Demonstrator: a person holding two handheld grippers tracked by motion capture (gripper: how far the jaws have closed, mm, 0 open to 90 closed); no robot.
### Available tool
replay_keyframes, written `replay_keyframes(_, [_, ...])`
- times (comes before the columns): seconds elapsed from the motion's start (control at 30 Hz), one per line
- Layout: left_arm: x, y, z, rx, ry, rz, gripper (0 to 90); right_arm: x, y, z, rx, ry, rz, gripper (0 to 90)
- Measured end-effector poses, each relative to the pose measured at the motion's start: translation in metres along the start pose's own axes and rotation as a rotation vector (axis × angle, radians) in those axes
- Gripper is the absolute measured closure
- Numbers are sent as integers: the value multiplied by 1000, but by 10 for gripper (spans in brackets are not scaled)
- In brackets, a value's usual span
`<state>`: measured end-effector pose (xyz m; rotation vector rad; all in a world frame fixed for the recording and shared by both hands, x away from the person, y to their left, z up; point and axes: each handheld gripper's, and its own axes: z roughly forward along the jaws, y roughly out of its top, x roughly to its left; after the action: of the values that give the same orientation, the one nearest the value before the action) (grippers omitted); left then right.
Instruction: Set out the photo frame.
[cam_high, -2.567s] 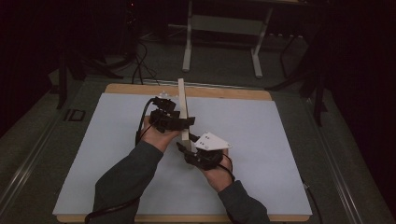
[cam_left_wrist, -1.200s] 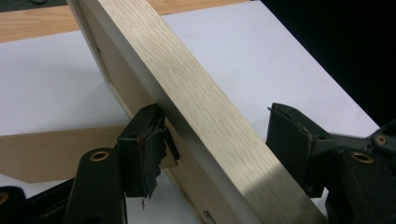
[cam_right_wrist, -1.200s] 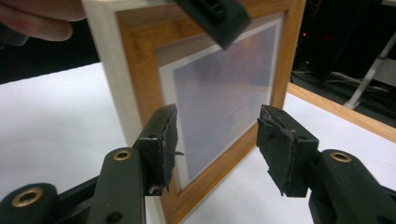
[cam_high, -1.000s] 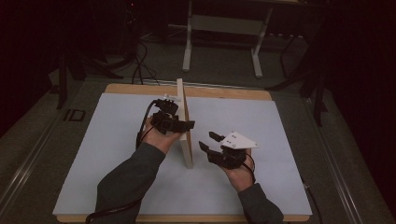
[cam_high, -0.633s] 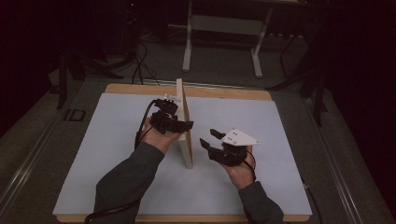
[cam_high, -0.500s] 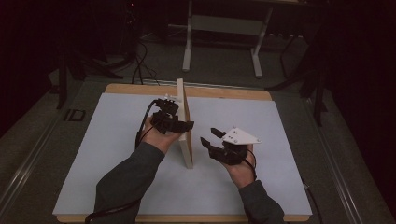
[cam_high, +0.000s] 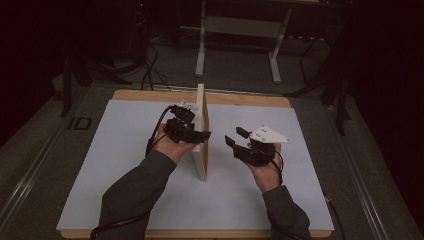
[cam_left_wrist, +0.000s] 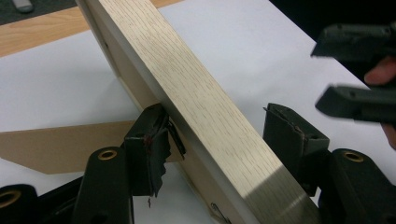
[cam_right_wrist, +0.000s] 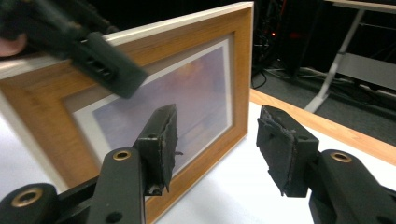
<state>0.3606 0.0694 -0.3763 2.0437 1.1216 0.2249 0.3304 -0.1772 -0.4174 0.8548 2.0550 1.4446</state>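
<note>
1. Table (cam_high: 125, 200): flat rectangle w/ a matte pale blue-white sheet on top; bare light-wood edge shows along the far side, grain visible in the left gripper view.
2. Picture frame (cam_high: 201, 131): stands on its long edge mid-table, seen edge-on from the high view as a thin pale slab running front to back. Right gripper view gives its face (cam_right_wrist: 140, 93): warm orange-brown wood border, lighter outer trim, white mat, glossy glazing over a blurred bluish print. Left gripper view gives the top edge (cam_left_wrist: 196, 107): pale oak-look veneer, fine straight grain, square corners; a brown fibreboard stand (cam_left_wrist: 60, 147), flat and smooth, angles off the back toward the sheet.
3. Left gripper (cam_high: 192, 135): black plastic body, brass-ringed pivots, cable looping back to the sleeve. Jaws straddle the frame's top edge; the left pad, ragged black rubber (cam_left_wrist: 152, 144), sits against the back side, the other pad stands at the front side. Reads as clamped on the frame across its thickness.
4. Right gripper (cam_high: 235, 139): same black build, w/ a grey three-cornered plate on top. It's apart from the frame, on its glazed side, pointing at it; jaws apart, nothing btwn them. Pads (cam_right_wrist: 161, 140) rough, chewed at the edges.
</note>
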Motion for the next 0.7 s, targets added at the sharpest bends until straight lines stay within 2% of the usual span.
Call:
replay_keyframes(0.27, [2,1,1,3,-29,26,425,-12,6,2,6,-27,3,494])
replay_keyframes(0.7, [5,2,2,5,-72,75,424,-19,6,4,14,-41,6,494])
